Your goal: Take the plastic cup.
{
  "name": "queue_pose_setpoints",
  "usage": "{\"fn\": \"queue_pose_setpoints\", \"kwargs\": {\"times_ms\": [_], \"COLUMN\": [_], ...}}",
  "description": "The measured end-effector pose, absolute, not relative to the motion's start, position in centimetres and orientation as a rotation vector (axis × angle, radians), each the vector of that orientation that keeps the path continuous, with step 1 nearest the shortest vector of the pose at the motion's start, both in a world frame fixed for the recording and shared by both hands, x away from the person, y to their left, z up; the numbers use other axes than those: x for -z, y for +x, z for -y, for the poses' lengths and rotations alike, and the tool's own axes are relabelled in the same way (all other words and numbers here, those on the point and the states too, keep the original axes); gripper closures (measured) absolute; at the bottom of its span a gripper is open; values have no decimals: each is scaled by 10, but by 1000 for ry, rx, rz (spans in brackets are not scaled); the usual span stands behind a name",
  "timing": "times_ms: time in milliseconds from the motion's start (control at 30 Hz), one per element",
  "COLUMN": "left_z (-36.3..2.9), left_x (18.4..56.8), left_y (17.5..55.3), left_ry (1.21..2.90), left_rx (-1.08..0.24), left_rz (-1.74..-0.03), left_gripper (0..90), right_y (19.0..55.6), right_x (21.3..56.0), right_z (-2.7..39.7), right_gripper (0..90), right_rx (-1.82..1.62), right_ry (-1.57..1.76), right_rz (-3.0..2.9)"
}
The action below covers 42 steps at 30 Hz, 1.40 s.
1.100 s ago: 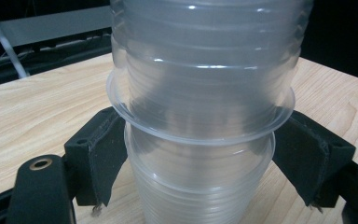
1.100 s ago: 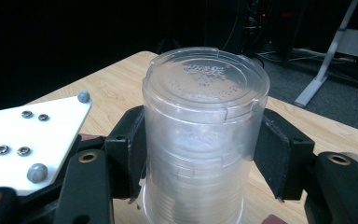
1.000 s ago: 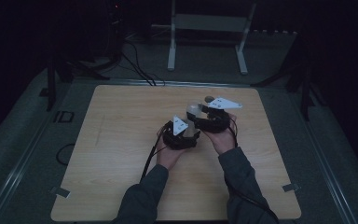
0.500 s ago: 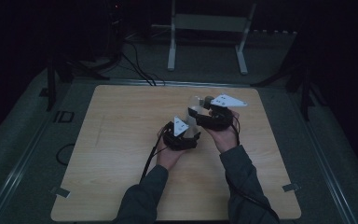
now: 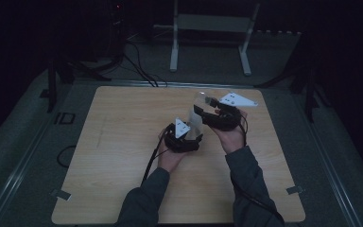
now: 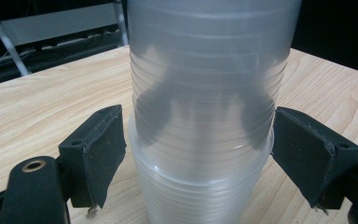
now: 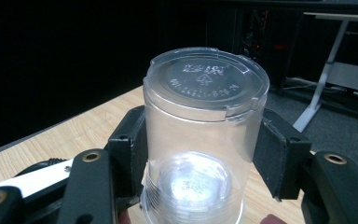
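Note:
A stack of clear plastic cups stands upside down on the wooden table. My left gripper is shut on the stack's lower part, one black pad on each side. My right gripper is shut on the top cup, bottom up, raised partway off the stack. Through its wall the base of the cup below shows. In the high view the top cup sits above the left gripper, with the right gripper reaching in from the right.
The table's far edge meets a dark floor with cables and a white metal stand. Bare tabletop lies to the left and in front of the hands. A person's sleeves come in from the bottom.
My right gripper has risen slightly and drawn away with the top cup, which now stands clear above the stack. The left gripper has stayed in place.

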<state>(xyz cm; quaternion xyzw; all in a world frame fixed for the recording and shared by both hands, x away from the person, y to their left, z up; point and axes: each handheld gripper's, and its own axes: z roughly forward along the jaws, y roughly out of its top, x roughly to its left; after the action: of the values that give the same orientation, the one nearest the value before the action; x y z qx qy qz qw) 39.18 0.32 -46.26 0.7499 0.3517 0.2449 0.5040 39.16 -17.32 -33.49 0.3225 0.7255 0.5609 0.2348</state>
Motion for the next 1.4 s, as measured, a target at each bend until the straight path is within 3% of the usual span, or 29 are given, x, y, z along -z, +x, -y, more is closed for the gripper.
{"fn": "queue_pose_setpoints", "kwargs": {"times_ms": [667,900,1400], "left_z": [-14,-22,-33], "left_x": [459,457,451], "left_y": [385,382,373], "left_ry": [1773,1767,1766], "left_rx": [-571,-561,-550], "left_rz": [-858,-848,-824], "left_gripper": [182,227,231], "right_y": [373,368,361], "right_x": [311,316,334], "right_z": [191,205,231], "right_gripper": [414,414,416], "right_rx": [-1557,-1535,-1517], "right_ry": [834,860,928], "right_rz": [-1933,-1930,-1916]}}
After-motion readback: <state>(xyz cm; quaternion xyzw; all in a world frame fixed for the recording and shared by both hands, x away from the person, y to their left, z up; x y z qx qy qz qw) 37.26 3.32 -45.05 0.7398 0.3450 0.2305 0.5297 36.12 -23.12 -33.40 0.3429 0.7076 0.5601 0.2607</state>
